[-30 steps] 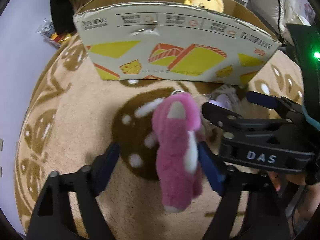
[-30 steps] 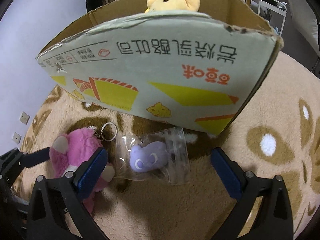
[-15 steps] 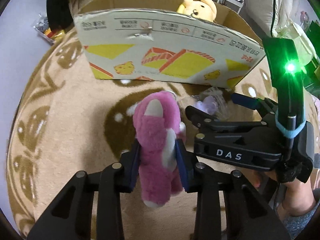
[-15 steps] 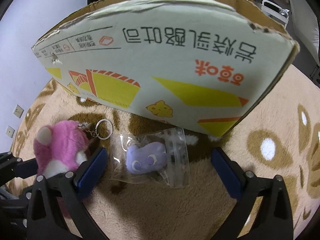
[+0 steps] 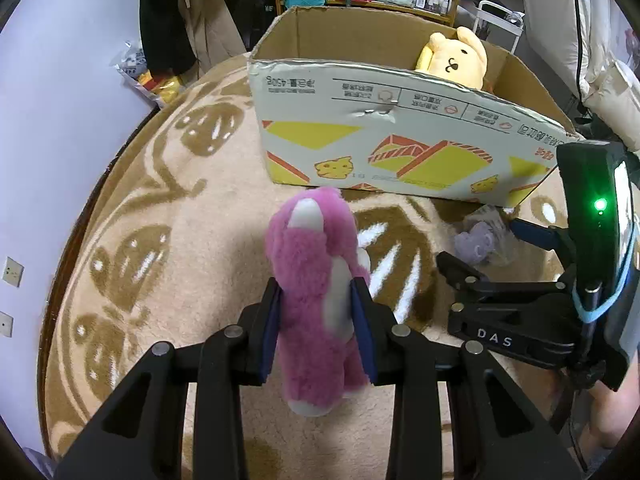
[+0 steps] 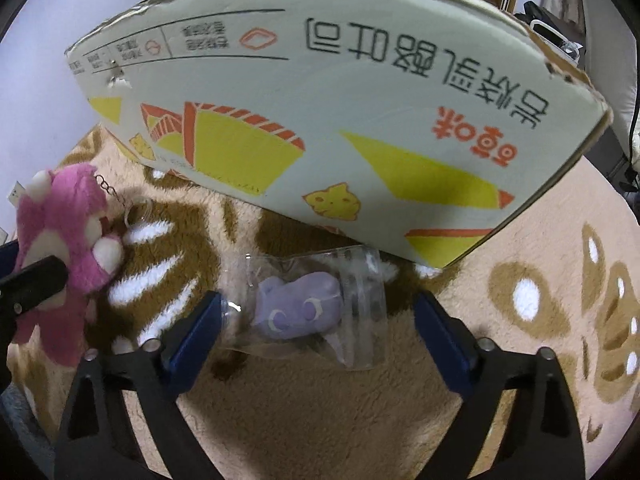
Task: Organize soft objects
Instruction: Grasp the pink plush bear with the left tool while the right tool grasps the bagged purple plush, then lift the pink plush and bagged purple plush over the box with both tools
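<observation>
My left gripper (image 5: pixel 318 320) is shut on a pink plush bear (image 5: pixel 316 280) and holds it upright just above the rug; the pink plush bear (image 6: pixel 64 240) hangs at the far left of the right wrist view with its keyring. A small purple plush in a clear bag (image 6: pixel 304 308) lies on the rug before the cardboard box (image 6: pixel 320 100). My right gripper (image 6: pixel 318 320) straddles the bag, its jaws closing, pads apart from it on both sides. A yellow plush (image 5: pixel 454 60) sits inside the cardboard box (image 5: pixel 400 140). The right gripper (image 5: pixel 484 240) shows at the right edge.
A beige and brown patterned rug (image 5: pixel 160 260) covers the floor. Snack packets (image 5: pixel 156 80) lie by the wall at far left. Shelves, hanging clothes and a white cart stand behind the box. A person's leg (image 5: pixel 612 412) is at the bottom right.
The left jaws closed on the pink bear and lifted it off the rug. The right gripper moved in over the bagged purple plush and its jaws have narrowed a little.
</observation>
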{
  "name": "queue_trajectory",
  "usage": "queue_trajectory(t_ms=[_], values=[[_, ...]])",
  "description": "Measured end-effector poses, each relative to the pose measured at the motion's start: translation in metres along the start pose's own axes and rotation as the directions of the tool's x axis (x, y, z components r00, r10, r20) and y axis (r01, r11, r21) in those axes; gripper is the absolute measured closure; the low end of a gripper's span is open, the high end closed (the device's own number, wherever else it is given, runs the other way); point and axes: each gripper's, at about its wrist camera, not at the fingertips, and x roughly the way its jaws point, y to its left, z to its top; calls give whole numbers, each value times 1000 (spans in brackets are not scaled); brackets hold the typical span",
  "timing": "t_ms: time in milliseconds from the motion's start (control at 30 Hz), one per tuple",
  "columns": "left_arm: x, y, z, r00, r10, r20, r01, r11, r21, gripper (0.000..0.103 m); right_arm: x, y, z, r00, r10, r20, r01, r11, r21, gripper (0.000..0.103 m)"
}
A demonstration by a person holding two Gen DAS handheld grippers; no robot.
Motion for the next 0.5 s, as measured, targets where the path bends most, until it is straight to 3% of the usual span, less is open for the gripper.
queue_trajectory(t_ms=[67,300,500], values=[[-1,1,0,1000,2,7,-2,1000,-1,71,-1,8,0,1000,-4,-4,4,1000,1,23],[3,4,-2,999,36,6,-35,999,-20,71,-8,27,-3,1000,23,6,-23,999,-34,23],[-11,9,-3,997,54,63,-52,998,-42,71,-27,28,-6,997,49,64,-48,999,-14,24]])
